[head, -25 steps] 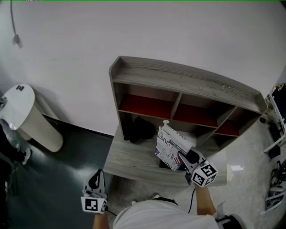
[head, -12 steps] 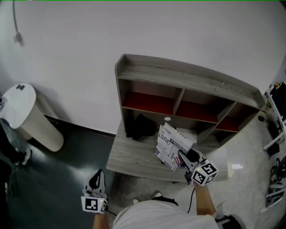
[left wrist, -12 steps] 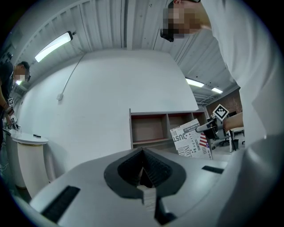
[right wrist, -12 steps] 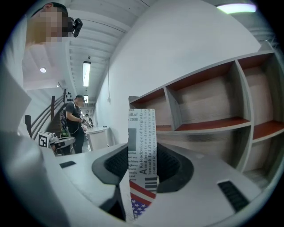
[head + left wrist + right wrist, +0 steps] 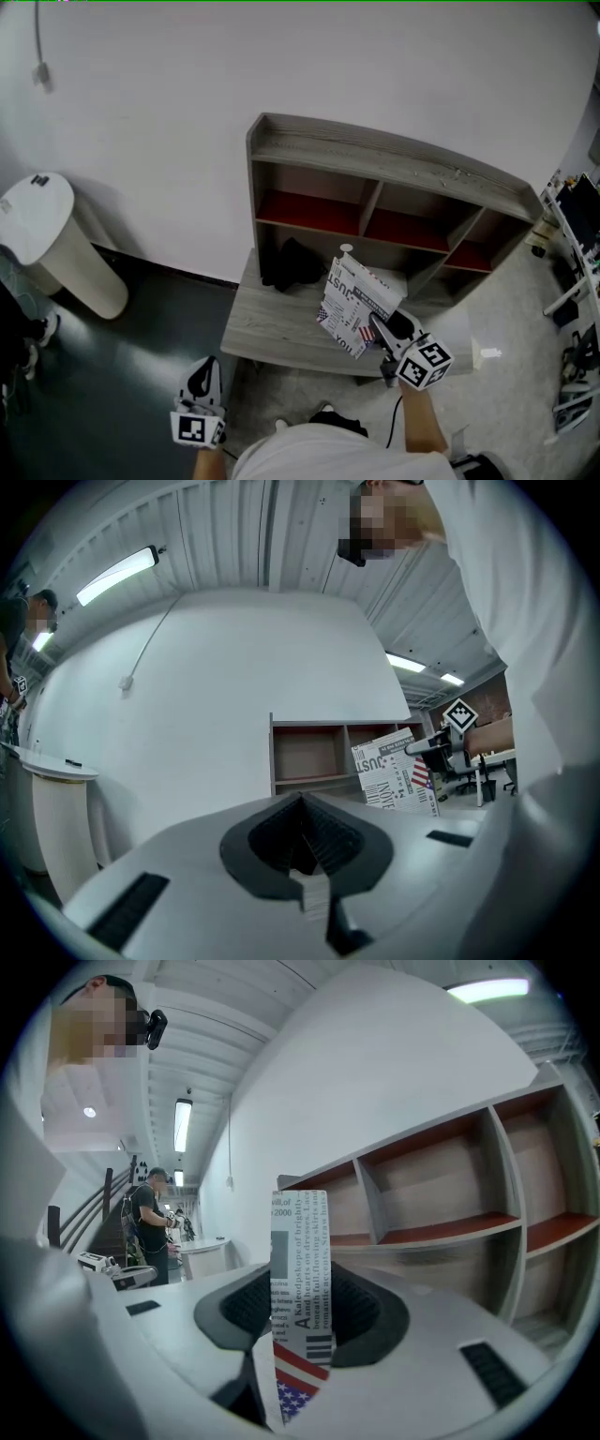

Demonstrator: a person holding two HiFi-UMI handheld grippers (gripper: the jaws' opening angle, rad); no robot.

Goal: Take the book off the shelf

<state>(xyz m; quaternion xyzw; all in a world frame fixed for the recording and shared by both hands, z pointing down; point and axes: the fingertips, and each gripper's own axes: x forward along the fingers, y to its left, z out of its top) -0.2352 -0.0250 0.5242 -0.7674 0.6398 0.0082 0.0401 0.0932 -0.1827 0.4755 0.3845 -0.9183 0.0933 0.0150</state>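
Step in hand: the pull-out, prob. near its end. R tool [image 5: 380, 330] pinches the book [image 5: 354, 300] by its near edge, pads pressed on both covers. The book sticks up and fwd from the tips, tilted, out of the cubbies and over the front ledge of the shelf [image 5: 375, 155]. The cubbies lie beyond the book, apart from it. L tool [image 5: 200, 377] hangs low, well off to the R tool's left and away from the shelf. Its jaws are pressed together w/ nothing in them, so no part in the job as I read it.

Next move, my guess: draw the R tool back toward the body until the book is clear of the ledge, w/o loosening the pinch. The grip is on one edge only, so the book could pivot or sag; go slow, wrist steady.

What each view adds:
- R tool view: book edge-on between the pads, print and flag stripes visible, red-floored cubbies behind it. Also a person [image 5: 150, 1222] far off to that tool's left, whom head view lacks.
- L tool view: its own pads meeting tight, plus the book's cover ahead and right w/ the R tool on it.
- Head view: the only one w/ both tools and the ledge under the book. A dark item [image 5: 292, 267] sits at the ledge's back, fwd-left of the R tool.
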